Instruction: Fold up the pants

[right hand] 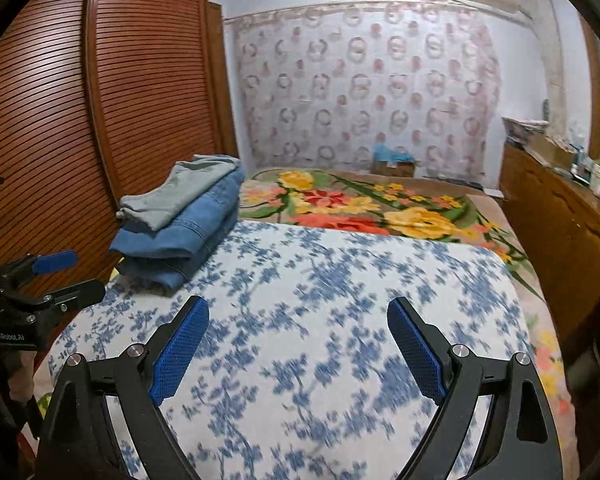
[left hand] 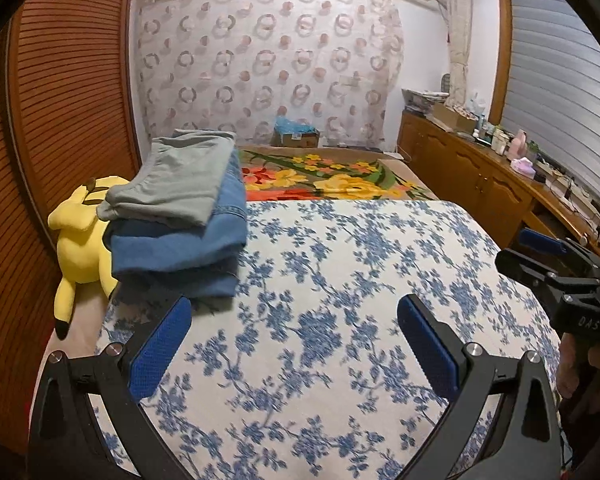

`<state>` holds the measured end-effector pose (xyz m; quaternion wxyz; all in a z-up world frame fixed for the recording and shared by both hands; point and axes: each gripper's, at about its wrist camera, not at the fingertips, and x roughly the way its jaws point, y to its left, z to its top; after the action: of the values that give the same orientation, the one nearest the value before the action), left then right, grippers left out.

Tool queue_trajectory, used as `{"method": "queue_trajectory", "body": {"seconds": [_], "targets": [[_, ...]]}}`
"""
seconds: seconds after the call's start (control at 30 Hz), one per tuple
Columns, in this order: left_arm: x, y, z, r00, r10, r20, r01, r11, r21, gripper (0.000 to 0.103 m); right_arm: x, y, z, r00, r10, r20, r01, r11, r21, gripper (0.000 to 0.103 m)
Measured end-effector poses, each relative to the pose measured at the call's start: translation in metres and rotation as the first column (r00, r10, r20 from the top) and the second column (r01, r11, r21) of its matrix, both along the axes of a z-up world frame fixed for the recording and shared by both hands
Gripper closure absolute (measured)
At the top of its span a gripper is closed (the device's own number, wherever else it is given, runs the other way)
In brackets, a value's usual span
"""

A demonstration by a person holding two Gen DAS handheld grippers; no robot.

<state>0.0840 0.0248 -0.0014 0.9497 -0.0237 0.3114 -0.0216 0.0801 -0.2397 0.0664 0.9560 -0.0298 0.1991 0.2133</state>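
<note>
My left gripper [left hand: 294,308] hangs above the blue-flowered cover [left hand: 340,264] with its jaws spread wide and nothing between the blue pads [left hand: 162,354]; my right gripper [right hand: 298,312] hangs the same way, jaws wide, holding nothing; in the left wrist view it shows at 3 o'clock, apart from the cloth. The pants sit as a folded stack at 10 o'clock: grey pants [left hand: 180,178] on top, blue jeans [left hand: 184,244] beneath, resting on the far left corner of the cover; from the right wrist the same stack [right hand: 180,220] lies at 10 o'clock too. A yellow plush toy [left hand: 82,240] lies just beside the stack at 9 o'clock; a bright floral blanket [left hand: 332,178] spreads beyond the cover at 12 o'clock.
</note>
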Motion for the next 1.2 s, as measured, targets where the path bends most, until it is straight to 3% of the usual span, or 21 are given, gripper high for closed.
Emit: {"method": "queue_trajectory", "body": {"seconds": [0.53, 1.2], "targets": [[-0.037, -0.036, 0.013, 0.997, -0.050, 0.052, 0.050, 0.999, 0.008, 0.000, -0.061, -0.042, 0.008, 0.988, -0.150, 0.040, 0.149, 0.988, 0.029, 0.011], [-0.071, -0.045, 0.067, 0.982, -0.055, 0.182, 0.049, 0.998, 0.039, 0.000, -0.089, -0.049, 0.024, 0.976, -0.157, 0.148, 0.147, 0.986, 0.076, 0.011]]}}
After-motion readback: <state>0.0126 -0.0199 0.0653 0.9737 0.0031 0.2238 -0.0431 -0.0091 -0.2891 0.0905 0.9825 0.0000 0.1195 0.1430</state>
